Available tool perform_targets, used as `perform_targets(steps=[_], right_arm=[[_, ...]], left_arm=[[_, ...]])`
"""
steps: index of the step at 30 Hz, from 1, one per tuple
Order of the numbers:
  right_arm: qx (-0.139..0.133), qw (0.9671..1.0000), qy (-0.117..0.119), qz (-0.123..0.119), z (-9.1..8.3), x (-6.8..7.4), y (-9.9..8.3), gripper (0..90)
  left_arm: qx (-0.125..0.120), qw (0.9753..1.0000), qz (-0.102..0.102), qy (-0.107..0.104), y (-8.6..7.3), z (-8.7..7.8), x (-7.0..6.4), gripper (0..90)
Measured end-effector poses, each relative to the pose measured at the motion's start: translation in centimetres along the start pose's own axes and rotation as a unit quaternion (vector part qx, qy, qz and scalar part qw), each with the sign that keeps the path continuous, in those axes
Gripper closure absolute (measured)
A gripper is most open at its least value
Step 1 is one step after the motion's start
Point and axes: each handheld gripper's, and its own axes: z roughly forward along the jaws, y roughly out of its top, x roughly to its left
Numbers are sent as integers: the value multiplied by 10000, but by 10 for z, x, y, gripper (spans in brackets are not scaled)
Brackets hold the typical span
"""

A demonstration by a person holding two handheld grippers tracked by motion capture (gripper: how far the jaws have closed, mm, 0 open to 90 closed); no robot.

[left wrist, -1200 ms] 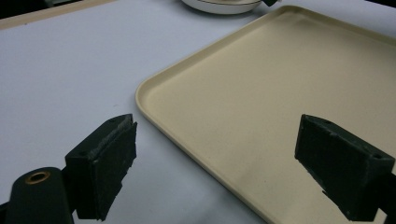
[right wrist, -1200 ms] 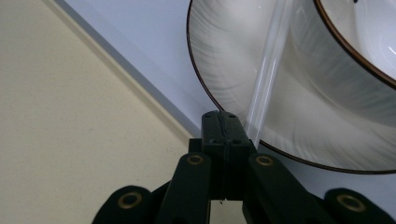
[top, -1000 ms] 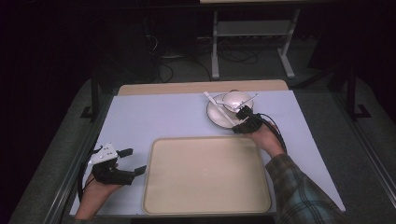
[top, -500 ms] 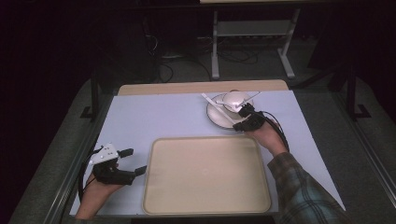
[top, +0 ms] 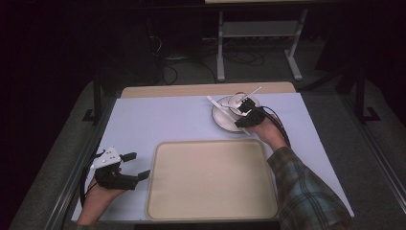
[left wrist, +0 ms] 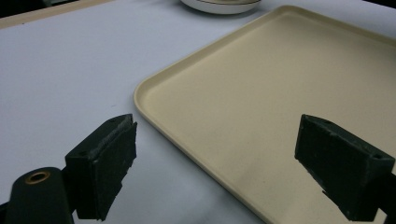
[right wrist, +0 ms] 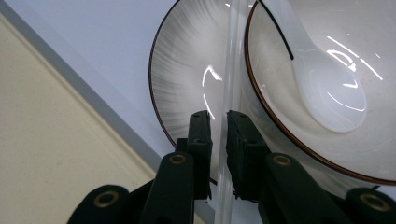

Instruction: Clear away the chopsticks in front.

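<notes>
A thin white chopstick (right wrist: 229, 79) runs straight up between the two black jaws of the right tool (right wrist: 218, 122), which are pinched closed on it so that the stick passes through the narrow slot between the pads. Beyond the jaws, the chopstick lies across a shallow plate (right wrist: 184, 88) with a dark rim. Just to the right of the stick, a bowl (right wrist: 373, 140) rests on that plate, and a white ceramic spoon (right wrist: 327, 88) lies inside the bowl with its scoop turned toward the tool. Seen from above, the right tool (top: 245, 115) sits at the near edge of the plate (top: 221, 117), with the chopstick (top: 213, 101) pointing away past the plate's far left rim, while the spoon's handle juts from the bowl (top: 237, 101) on the far side. Below and to the left of this tool, a large cream tray (top: 210, 179) lies flat on the pale table (top: 158, 120). The left tool (top: 128, 168) rests well apart from the dishes, just beside the tray's left edge, its jaws spread wide and gripping nothing. From that tool's own camera, the tray's rounded corner (left wrist: 144, 91) sits between and beyond the parted pads.
</notes>
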Motion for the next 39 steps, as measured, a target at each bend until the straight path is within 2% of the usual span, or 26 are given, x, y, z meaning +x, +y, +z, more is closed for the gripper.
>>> perform_targets(steps=[7,19,29,39], right_arm=[[68,10000,-63,-29,5,-1,0,788],[170,9997,-82,-146,12,5,2,810],[303,9994,-117,-119,23,8,4,822],[301,9994,-100,-104,22,8,4,851]], left_arm=[[-1,10000,1,1,0,0,0,119],[1,10000,2,-2,0,0,0,119],[-17,10000,-21,-4,0,-1,0,119],[-5,10000,-2,-9,0,0,0,119]])
